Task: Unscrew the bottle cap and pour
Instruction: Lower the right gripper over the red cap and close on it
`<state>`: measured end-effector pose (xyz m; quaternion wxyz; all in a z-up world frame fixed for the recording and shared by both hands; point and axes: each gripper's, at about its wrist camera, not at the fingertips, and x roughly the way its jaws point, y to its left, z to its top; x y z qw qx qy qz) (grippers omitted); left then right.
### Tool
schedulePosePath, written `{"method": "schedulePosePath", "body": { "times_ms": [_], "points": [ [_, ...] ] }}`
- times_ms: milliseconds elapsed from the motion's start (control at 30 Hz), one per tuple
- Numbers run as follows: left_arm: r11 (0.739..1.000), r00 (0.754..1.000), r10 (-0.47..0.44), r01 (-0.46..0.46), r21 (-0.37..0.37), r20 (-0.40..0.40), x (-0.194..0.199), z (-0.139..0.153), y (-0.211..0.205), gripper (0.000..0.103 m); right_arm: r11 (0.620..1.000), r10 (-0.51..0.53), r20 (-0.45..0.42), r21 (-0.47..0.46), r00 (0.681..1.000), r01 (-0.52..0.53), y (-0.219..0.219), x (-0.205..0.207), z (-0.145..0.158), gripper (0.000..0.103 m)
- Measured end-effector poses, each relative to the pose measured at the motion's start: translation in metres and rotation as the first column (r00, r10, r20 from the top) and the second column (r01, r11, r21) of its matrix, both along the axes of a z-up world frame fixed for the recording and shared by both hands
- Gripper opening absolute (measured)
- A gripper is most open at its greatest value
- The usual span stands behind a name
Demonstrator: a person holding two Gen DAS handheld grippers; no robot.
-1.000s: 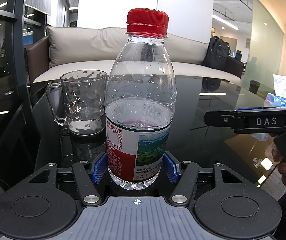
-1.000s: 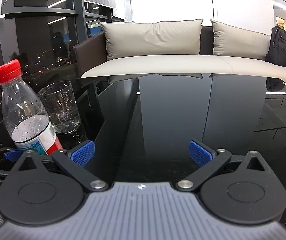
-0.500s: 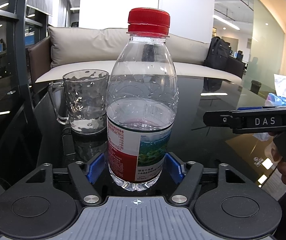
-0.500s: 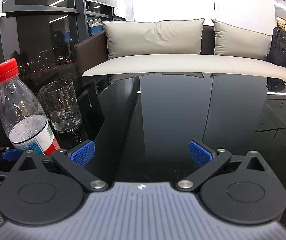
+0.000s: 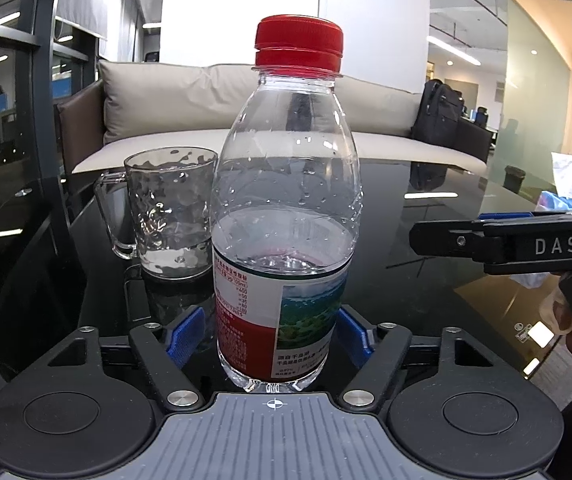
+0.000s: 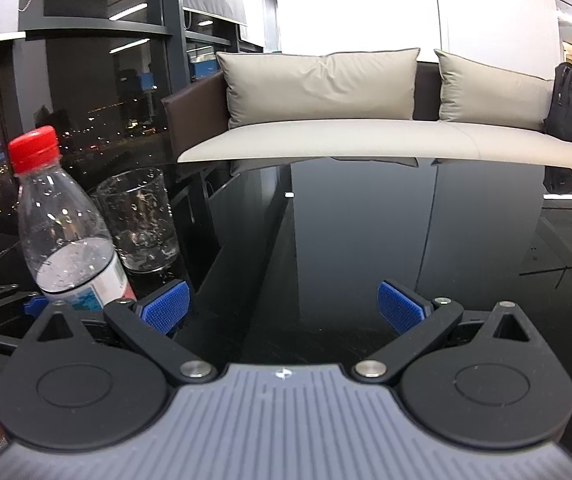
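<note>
A clear plastic water bottle point(image 5: 286, 248) with a red cap point(image 5: 299, 42) stands upright on the black glass table point(image 5: 426, 280), about half full. My left gripper point(image 5: 272, 334) has its blue pads on either side of the bottle's base with a small gap on the left, so it is open. A clear glass mug point(image 5: 168, 212) stands just behind and left of the bottle. My right gripper point(image 6: 282, 306) is open and empty over the table, right of the bottle point(image 6: 66, 224) and mug point(image 6: 138, 220); it shows from the side in the left wrist view point(image 5: 486, 236).
A beige sofa point(image 6: 326, 120) with cushions runs along the far table edge. A black backpack point(image 5: 438, 120) sits at its right end. Dark windows and a frame stand to the left. The glossy table point(image 6: 406, 240) stretches to the right.
The left gripper's pads have spread slightly from the bottle's base. The right gripper has shifted a little, so the bottle sits slightly further right in its view.
</note>
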<state>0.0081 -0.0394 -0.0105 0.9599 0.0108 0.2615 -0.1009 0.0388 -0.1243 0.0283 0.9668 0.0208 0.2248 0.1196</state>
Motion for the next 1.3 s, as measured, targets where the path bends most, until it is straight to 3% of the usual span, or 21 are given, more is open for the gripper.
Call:
{"method": "schedulePosePath", "body": {
  "times_ms": [600, 1167, 1200, 1300],
  "points": [
    [1.0, 1.0, -0.008, 0.008, 0.01, 0.004, -0.004, -0.002, -0.003, 0.058, 0.978, 0.187, 0.062, 0.083, 0.98, -0.191, 0.019, -0.01, 0.05, 0.103],
    [1.0, 1.0, -0.009, 0.009, 0.009, 0.003, -0.001, -0.001, -0.002, 0.058, 0.946, 0.288, 0.123, 0.12, 0.95, -0.302, 0.053, -0.009, 0.103, 0.103],
    [1.0, 1.0, -0.009, 0.009, 0.009, 0.003, -0.001, -0.001, -0.002, 0.058, 0.944, 0.293, 0.122, 0.123, 0.948, -0.307, 0.055, -0.008, 0.105, 0.102],
    [1.0, 1.0, -0.009, 0.009, 0.008, 0.003, -0.001, -0.002, -0.002, 0.058, 0.939, 0.31, 0.12, 0.117, 0.943, -0.323, 0.06, -0.006, 0.112, 0.076]
  ]
}}
